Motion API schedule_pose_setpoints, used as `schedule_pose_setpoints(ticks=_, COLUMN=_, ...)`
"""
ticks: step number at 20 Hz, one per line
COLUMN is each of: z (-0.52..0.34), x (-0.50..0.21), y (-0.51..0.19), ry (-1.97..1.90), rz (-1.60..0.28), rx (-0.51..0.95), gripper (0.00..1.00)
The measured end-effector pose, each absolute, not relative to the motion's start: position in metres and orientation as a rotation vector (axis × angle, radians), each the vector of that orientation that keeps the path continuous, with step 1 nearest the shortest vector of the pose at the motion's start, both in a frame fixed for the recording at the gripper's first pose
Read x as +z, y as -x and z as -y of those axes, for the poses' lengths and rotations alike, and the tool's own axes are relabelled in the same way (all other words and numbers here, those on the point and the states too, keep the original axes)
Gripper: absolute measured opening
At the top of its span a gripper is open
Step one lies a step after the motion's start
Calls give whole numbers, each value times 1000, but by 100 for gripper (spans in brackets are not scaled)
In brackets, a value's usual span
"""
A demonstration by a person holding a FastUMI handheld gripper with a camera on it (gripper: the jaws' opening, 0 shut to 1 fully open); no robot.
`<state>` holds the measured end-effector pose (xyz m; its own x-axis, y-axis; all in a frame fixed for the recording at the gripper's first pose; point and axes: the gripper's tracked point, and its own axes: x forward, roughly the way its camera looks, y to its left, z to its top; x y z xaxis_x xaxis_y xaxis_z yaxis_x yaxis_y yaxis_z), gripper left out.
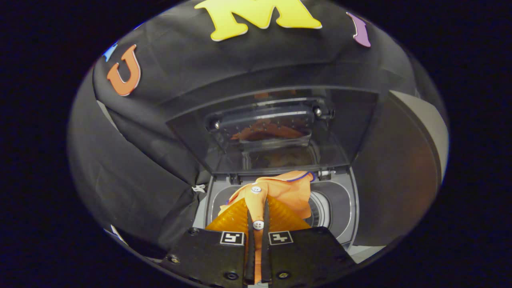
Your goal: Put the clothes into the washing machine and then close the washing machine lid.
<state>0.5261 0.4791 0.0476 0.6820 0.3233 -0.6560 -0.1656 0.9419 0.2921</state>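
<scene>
While the gripper (258, 224) at lower centre is closed tight on an orange shirt (286, 192), both fingers pinching its buttoned placket, the garment hangs just above the washer (340, 208) mouth in the middle of the frame. By my judgement the task is early: nothing is dropped in yet, and the lid (276, 128), propped up at centre, is not yet shut. Grey rim and drum (318, 210) show below; black cloth walls the booth behind.
</scene>
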Motion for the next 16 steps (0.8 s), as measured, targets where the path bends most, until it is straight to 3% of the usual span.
schedule_pose_setpoints(ticks=6, z=-479, x=0, y=-532, ry=-183, rz=-871, rx=219, gripper=9)
schedule_pose_setpoints(ticks=16, z=-466, x=-7, y=-537, ry=-210, rz=-905, rx=142, gripper=11)
